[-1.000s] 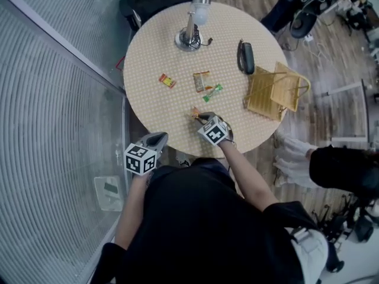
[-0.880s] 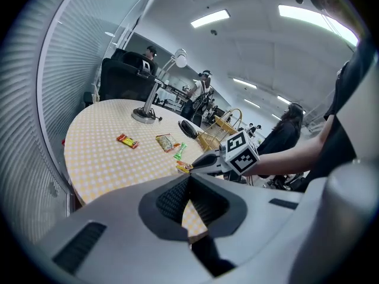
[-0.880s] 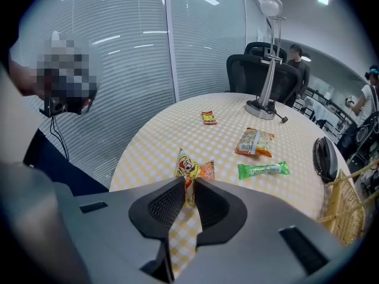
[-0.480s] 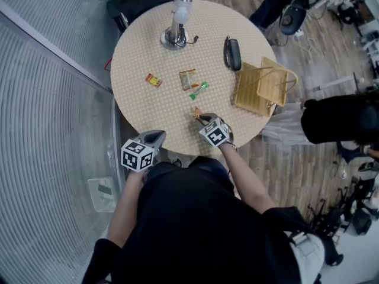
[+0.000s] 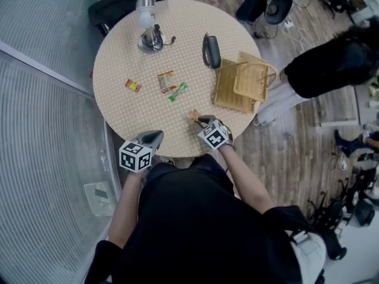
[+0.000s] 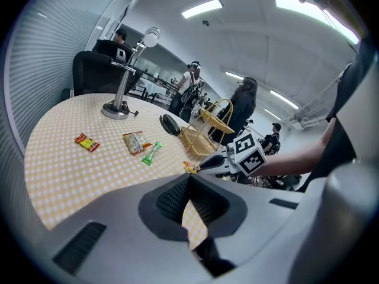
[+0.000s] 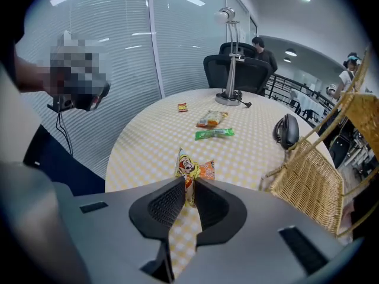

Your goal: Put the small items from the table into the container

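My right gripper (image 5: 199, 119) is shut on an orange and yellow candy wrapper (image 7: 192, 169), held just above the round table (image 5: 118, 111) near its front edge. From the left gripper view the same candy (image 6: 190, 168) pokes out of the right gripper (image 6: 204, 165). The wicker basket (image 5: 243, 84) stands to the right, beyond that gripper, close by in the right gripper view (image 7: 308, 182). A red-yellow packet (image 5: 132, 85), a snack bag (image 5: 164, 80) and a green packet (image 5: 177, 92) lie mid-table. My left gripper (image 5: 155, 137) hovers at the table's near edge, shut on nothing (image 6: 189, 179).
A desk lamp (image 5: 149, 31) stands at the table's far side, and a black handset-like object (image 5: 211, 51) lies beside the basket. A person in black (image 5: 323, 64) stands right of the table. A glass wall with blinds (image 5: 47, 158) runs along the left.
Both grippers have shifted right along the table's near edge. The candy, once left of the green packet, now hangs right of it, nearer the basket. The person in black came closer.
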A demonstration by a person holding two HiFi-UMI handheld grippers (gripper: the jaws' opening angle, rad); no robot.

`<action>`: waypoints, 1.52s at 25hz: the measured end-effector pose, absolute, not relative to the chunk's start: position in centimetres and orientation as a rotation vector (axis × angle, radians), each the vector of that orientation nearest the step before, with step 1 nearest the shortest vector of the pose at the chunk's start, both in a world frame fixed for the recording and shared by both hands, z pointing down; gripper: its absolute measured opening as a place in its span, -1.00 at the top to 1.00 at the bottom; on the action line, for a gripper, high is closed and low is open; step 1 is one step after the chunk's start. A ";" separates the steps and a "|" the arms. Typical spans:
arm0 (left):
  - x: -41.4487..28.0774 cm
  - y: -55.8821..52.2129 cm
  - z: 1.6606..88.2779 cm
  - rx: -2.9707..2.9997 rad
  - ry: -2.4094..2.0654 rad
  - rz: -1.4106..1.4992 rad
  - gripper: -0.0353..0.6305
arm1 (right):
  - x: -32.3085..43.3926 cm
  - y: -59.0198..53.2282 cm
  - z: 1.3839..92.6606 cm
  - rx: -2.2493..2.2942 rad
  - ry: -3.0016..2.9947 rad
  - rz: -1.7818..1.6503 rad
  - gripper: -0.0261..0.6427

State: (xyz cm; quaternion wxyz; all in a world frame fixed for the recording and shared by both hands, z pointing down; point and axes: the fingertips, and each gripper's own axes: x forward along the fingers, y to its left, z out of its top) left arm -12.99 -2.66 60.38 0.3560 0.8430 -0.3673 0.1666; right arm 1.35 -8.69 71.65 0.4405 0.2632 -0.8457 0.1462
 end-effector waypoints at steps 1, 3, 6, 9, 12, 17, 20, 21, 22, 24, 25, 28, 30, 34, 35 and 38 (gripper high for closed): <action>-12.2 -2.8 60.3 2.177 -0.949 0.432 0.88 | 2.1 -8.9 71.5 0.656 -2.102 0.365 0.72; -10.7 -3.1 60.3 2.174 -0.951 0.432 0.88 | 3.8 -9.3 71.3 0.660 -2.107 0.369 0.72; -8.5 -3.5 60.1 2.170 -0.961 0.422 0.88 | 6.2 -9.8 71.1 0.664 -2.112 0.371 0.72; -6.7 -3.9 60.1 2.158 -0.979 0.415 0.88 | 8.2 -10.4 70.8 0.667 -2.120 0.379 0.72; -4.8 -4.3 60.4 2.141 -0.997 0.404 0.88 | 9.8 -11.1 70.3 0.659 -2.143 0.381 0.72; -2.2 -4.7 60.8 2.121 -1.018 0.394 0.88 | 12.0 -12.2 69.8 0.655 -2.181 0.369 0.72; -0.8 -4.7 61.0 2.110 -1.031 0.394 0.88 | 13.2 -13.1 69.4 0.669 -2.200 0.353 0.72; -0.3 -4.7 61.0 2.108 -1.035 0.395 0.88 | 13.6 -13.4 69.3 0.677 -2.206 0.350 0.72; 0.1 -4.7 61.0 2.107 -1.039 0.397 0.88 | 14.0 -13.8 69.2 0.686 -2.212 0.349 0.72; 0.8 -4.9 61.0 2.106 -1.048 0.402 0.88 | 14.8 -14.6 69.0 0.708 -2.223 0.349 0.72; 1.1 -4.9 61.0 2.105 -1.052 0.404 0.88 | 15.1 -15.0 68.9 0.719 -2.229 0.352 0.72; 2.0 -5.1 60.7 2.104 -1.061 0.412 0.88 | 16.2 -16.1 68.6 0.755 -2.243 0.367 0.72; 2.6 -5.1 60.5 2.106 -1.065 0.421 0.88 | 16.9 -16.8 68.3 0.780 -2.247 0.373 0.72; 3.7 -5.1 60.1 2.112 -1.077 0.431 0.88 | 18.5 -17.7 68.7 0.822 -2.221 0.360 0.72; 3.9 -5.1 60.1 2.111 -1.079 0.434 0.88 | 18.9 -17.8 69.0 0.827 -2.208 0.360 0.72; 4.3 -4.8 60.1 2.110 -1.085 0.445 0.88 | 20.0 -17.9 69.9 0.834 -2.179 0.375 0.72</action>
